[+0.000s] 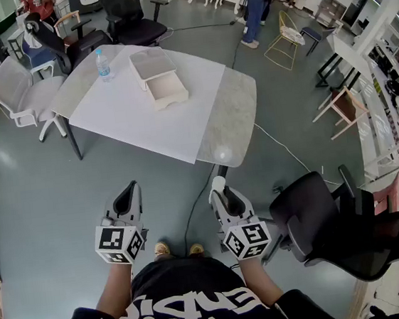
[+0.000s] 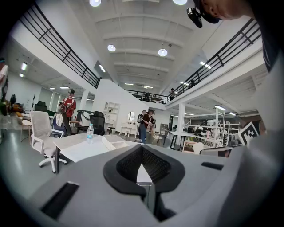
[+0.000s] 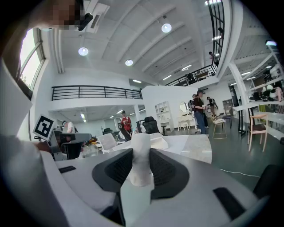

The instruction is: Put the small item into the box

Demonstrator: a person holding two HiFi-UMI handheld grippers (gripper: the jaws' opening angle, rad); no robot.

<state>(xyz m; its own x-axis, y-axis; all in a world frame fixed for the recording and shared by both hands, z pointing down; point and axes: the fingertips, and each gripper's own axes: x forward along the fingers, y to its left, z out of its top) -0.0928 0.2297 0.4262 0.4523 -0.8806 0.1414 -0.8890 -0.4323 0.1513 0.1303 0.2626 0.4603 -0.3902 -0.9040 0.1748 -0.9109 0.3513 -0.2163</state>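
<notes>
**A:** Item (image 3: 141, 165), where is it?
**B:** Clamped in the right tool (image 3: 141, 150). It's a white cylinder with a pad on each side, lying lengthwise along the jaws, and its end pokes past the tips. Head view shows that tool low over the floor, near the person and well short of the surface (image 1: 145, 122).
**A:** Left tool (image 2: 142, 150)?
**B:** Jaw tips together, nothing between them. It sits beside the right one, and both are about level, aimed at the surface.
**A:** Box (image 1: 168, 91)?
**B:** White and open, on the surface toward its far side. A second white tray (image 1: 151, 63) touches its far edge; can't tell if that's the lid. A bottle (image 1: 103, 64) stands left of them, apart. A black chair (image 1: 336, 229) is just right of the right tool.
</notes>
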